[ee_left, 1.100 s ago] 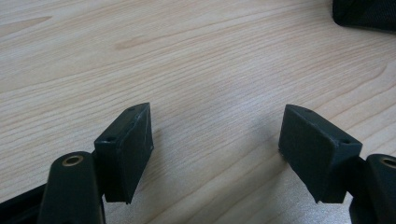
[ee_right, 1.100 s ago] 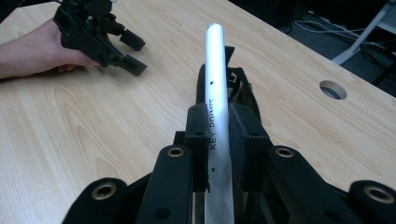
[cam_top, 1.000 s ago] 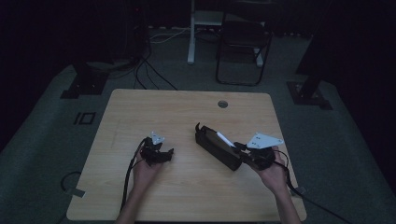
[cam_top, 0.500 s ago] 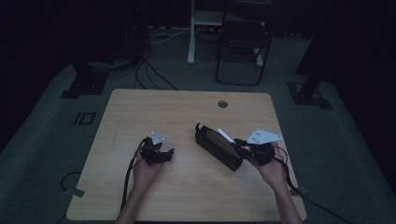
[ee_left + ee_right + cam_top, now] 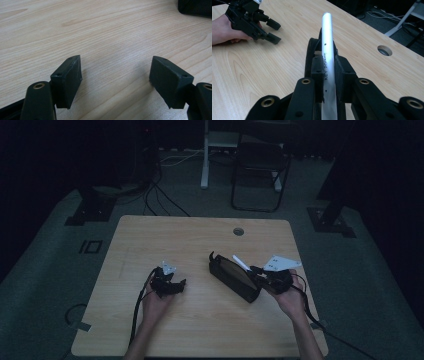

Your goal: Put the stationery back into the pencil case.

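Observation:
A silver pen (image 5: 328,57) marked "KEY POINT" is clamped between the jaws of my right gripper (image 5: 328,75), pointing forward over a long black pouch (image 5: 310,53). In the high view the pen (image 5: 241,262) slants above the open pouch (image 5: 234,277) near the table's middle, with the right gripper (image 5: 256,272) at its right end. My left gripper (image 5: 179,283) rests low on the wood left of the pouch, jaws wide apart with nothing between them. In its own view the left gripper (image 5: 115,75) frames bare wood.
The wooden table (image 5: 150,240) has a round cable hole (image 5: 238,231) near its far edge. A chair (image 5: 260,165) and a white desk leg (image 5: 204,155) stand on the dark floor beyond. Cables trail from both grippers off the near edge.
My right gripper with the pen has shifted slightly left, closer over the pouch. The left gripper has stayed put.

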